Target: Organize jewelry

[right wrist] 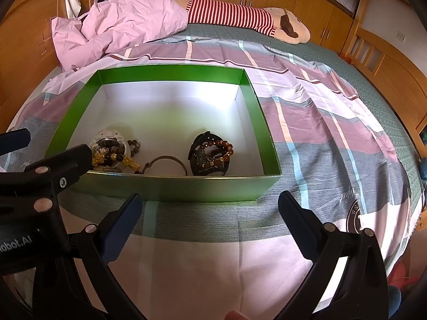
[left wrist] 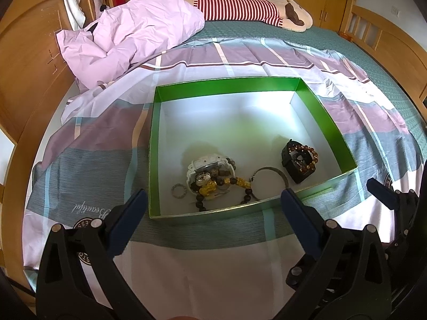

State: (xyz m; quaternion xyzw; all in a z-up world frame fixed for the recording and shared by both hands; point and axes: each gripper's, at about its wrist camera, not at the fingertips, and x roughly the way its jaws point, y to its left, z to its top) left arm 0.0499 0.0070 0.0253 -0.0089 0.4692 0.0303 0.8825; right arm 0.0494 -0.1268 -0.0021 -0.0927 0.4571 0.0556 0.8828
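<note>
Both claws hang spread and empty just short of the green box [left wrist: 323,112] on the bed: left claw [left wrist: 213,200], right claw [right wrist: 210,205]. Inside lie a white watch [left wrist: 210,168], black watch [right wrist: 208,154], bangle [left wrist: 269,178]

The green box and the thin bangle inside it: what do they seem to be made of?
Green box: likely glossy coated cardboard, given its thin straight walls, folded corners and sheen. Thin bangle: probably metal, being a slim, grey, shiny hoop, though the finish is too small to judge.
</note>
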